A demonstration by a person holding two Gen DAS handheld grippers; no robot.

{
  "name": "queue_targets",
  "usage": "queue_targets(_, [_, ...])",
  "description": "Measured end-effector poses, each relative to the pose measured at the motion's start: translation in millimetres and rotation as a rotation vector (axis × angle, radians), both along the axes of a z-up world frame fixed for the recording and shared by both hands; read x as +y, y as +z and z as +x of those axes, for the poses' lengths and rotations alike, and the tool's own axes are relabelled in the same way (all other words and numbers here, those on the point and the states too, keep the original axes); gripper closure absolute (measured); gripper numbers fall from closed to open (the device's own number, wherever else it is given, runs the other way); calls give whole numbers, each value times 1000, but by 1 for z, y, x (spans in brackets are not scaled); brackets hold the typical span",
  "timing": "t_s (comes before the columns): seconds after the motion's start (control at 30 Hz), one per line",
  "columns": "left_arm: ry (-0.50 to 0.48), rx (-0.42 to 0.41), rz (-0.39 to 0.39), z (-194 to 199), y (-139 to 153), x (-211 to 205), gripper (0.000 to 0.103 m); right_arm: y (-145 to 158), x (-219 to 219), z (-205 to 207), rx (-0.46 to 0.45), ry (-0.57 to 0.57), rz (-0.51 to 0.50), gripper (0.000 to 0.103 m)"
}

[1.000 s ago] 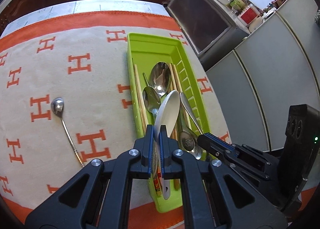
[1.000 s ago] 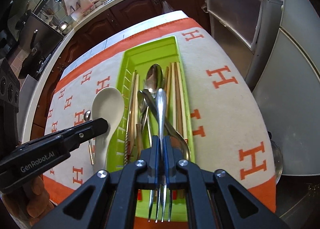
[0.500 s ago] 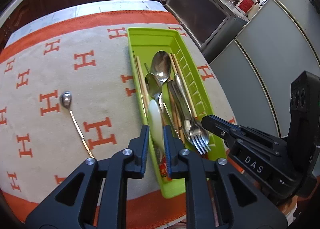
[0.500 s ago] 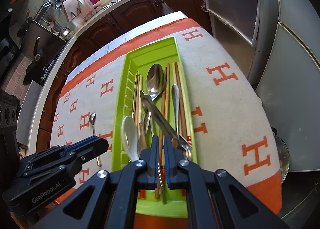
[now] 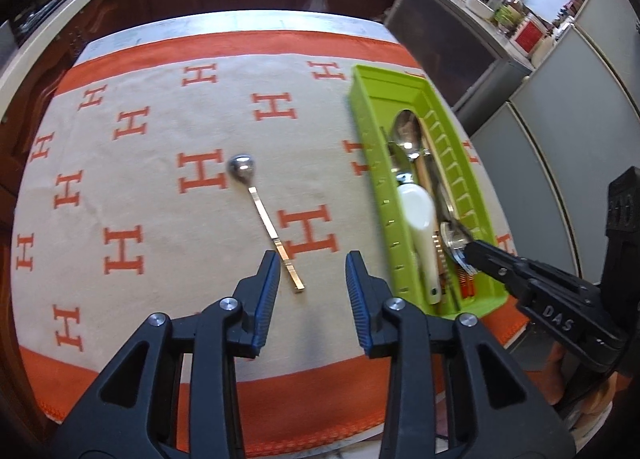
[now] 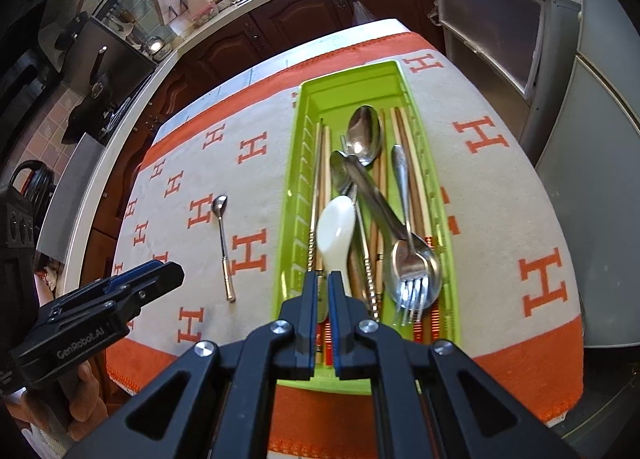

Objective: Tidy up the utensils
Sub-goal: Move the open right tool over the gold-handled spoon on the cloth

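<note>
Kitchen counter (image 5: 280,25) under an orange-and-cream cloth, green tray (image 5: 362,127) at its right.
Left view: my left gripper (image 5: 310,273) has jaws opening, empty, over the small spoon's (image 5: 262,213) handle end. Right view: my right gripper (image 6: 319,291) has jaws together, empty, above the white spoon (image 6: 336,235) in the tray.

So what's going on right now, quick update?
Left hand-held gripper opening, empty, above thin gold-handled metal spoon on cloth. Right hand-held gripper shut, empty, over green plastic tray. Nothing blocking.
</note>
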State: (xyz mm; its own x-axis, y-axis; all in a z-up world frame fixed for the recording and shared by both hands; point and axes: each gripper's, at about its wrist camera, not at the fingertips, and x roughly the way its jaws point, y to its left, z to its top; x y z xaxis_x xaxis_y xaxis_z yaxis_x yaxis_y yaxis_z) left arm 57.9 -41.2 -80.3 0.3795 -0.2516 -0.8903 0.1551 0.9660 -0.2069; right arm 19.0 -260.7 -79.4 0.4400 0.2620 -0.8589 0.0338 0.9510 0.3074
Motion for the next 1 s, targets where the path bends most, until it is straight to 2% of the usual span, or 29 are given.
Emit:
queue_targets(0.17, [54, -10, 46, -2, -6, 26, 72, 5, 17, 3, -9, 37, -14, 97])
queue_targets(0.57, [117, 20, 40, 0, -24, 63, 72, -3, 67, 17, 30, 137, -39, 97])
queue_targets(1.0, [159, 17, 49, 8, -37, 95, 72, -27, 98, 38, 101, 191, -71, 95])
